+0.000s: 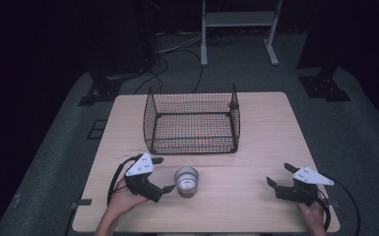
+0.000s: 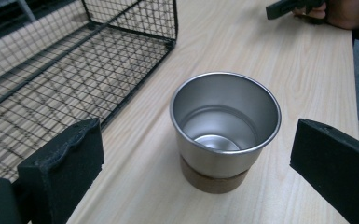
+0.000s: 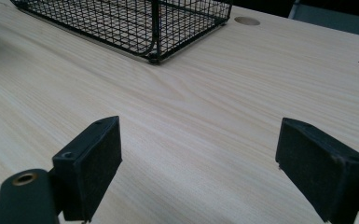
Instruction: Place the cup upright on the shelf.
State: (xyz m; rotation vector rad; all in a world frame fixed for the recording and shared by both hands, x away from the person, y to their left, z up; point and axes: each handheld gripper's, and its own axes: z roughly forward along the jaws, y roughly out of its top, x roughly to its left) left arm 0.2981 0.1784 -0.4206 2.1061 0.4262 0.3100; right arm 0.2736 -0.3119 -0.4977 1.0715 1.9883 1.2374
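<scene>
A shiny metal cup (image 1: 186, 181) with a brown base stands upright and empty on the wooden table, in front of a black wire basket (image 1: 192, 120). My left gripper (image 1: 163, 174) is open just left of the cup; in the left gripper view the cup (image 2: 224, 128) sits a little ahead, between the two wide-apart jaws. My right gripper (image 1: 279, 175) is open near the table's front right, over bare wood, with nothing between its pads (image 3: 97, 163). The basket's corner (image 3: 154, 28) lies ahead of it.
The table (image 1: 261, 128) has free wood at right and left of the basket. A round cable hole (image 3: 247, 21) sits near the far edge. Beyond the table are a white frame stand (image 1: 238, 29), floor cables and dark stands.
</scene>
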